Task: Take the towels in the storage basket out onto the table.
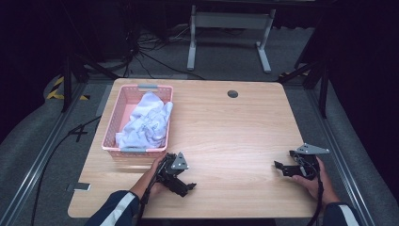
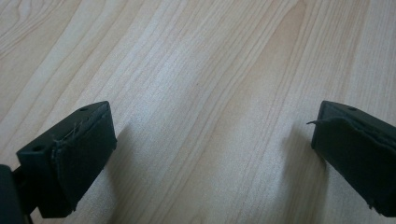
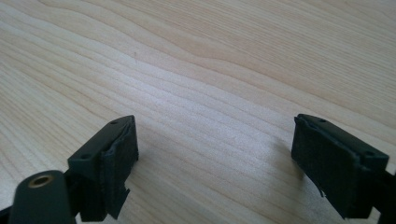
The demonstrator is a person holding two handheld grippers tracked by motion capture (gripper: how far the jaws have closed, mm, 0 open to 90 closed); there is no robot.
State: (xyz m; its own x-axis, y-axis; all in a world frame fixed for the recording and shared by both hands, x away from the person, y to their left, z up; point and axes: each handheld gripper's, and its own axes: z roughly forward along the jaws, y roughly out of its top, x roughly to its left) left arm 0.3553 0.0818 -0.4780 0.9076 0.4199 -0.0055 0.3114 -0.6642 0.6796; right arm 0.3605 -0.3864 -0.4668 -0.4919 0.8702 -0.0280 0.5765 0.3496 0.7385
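We see the left gripper (image 1: 187, 186) with its jaws spread wide and nothing between them; in the left gripper view its two black pads (image 2: 79, 158) stand far apart at the lower corners, and bare wood grain of the tabletop (image 2: 201, 84) lies between and beyond them. The right gripper (image 1: 281, 166) is likewise released: in the right gripper view its pads (image 3: 116, 158) sit well apart with bare tabletop between them, grasping nothing. From the high view, the nearest thing to the left gripper is the pink basket (image 1: 112, 123), which stands on the far left part of the tabletop with a crumpled white cloth (image 1: 146, 123) lying inside it. The basket's near rim is just beyond the left gripper, while that gripper's jaws point away from it, toward the right and slightly toward the person. The cloth is well apart from the right gripper, across the width of the tabletop. We see the left hand (image 1: 157, 181) come in from the bottom edge in a dark sleeve with a pale stripe, gripping its tool low over the wood. The right hand (image 1: 313, 181) holds its gripper near the right edge, jaws pointing left toward the middle of the tabletop, its grey plate (image 1: 311, 149) on top.
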